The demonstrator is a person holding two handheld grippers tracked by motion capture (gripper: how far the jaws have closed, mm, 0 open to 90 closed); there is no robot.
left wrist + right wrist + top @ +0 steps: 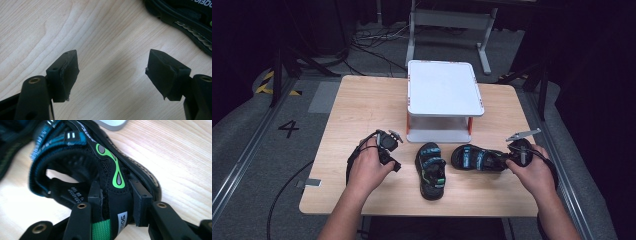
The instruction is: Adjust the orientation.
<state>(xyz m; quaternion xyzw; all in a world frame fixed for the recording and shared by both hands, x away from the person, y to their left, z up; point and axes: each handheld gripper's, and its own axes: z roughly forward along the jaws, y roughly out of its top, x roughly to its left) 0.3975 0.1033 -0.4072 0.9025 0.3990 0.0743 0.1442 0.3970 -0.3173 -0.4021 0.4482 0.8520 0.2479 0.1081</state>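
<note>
Two sandals lie on the tabletop [362, 100], both in front of the white two-tier rack [444, 90], and neither has reached it yet. The right sandal [477, 158] lies crosswise just in front of the rack's right corner, and the right gripper [518, 152] has its fingers [140, 202] clamped on the heel strap, one pad either side of the black webbing with the green mark. So I judge the grasp made and the lift and placing not yet begun.

The left sandal [432, 170] lies lengthwise in front of the rack's middle, untouched. The left gripper [388, 150], left of that sandal, has its fingers [66, 75] spread wide over bare wood, gripping nothing.

By count: two sandals, one rack with two shelves, both bare, and two grippers. Both sandals remain to be moved, as far as I can tell.
</note>
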